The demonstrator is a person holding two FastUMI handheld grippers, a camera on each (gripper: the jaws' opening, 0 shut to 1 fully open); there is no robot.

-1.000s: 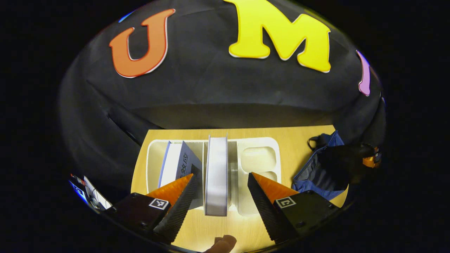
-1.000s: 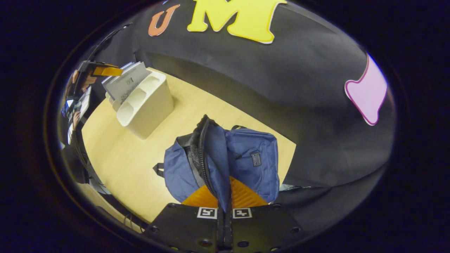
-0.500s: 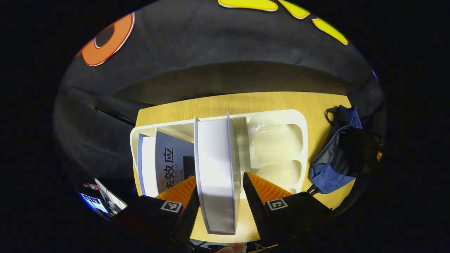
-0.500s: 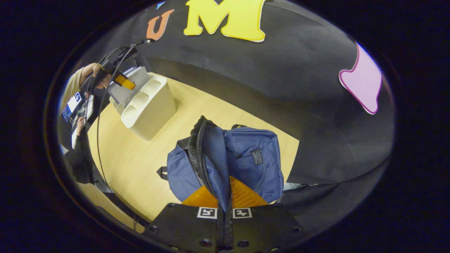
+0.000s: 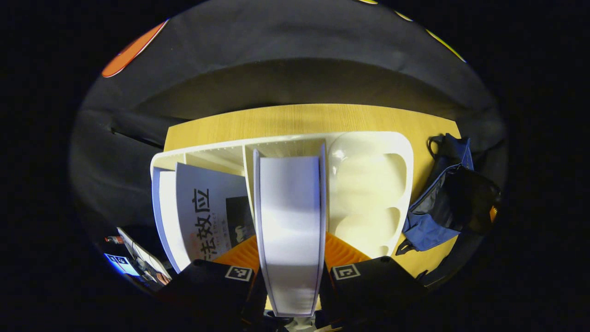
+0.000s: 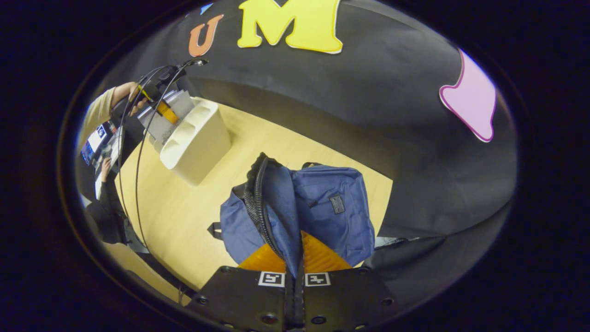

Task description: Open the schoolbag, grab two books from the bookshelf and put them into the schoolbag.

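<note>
Grippers on book and schoolbag flap

Ridged pads of the left gripper press both covers of a thick white book, standing spine-down in the middle slot of a smooth cream plastic bookshelf with rounded corners and two scooped side pockets. A second book with a printed cover leans in the slot beside it. The wood-grain bench runs beyond.

The right gripper is clenched on the raised flap of a blue fabric schoolbag, its dark zipper teeth curving upward. This view also takes in the person's hand and cables at the shelf, well apart from the bag.
</note>
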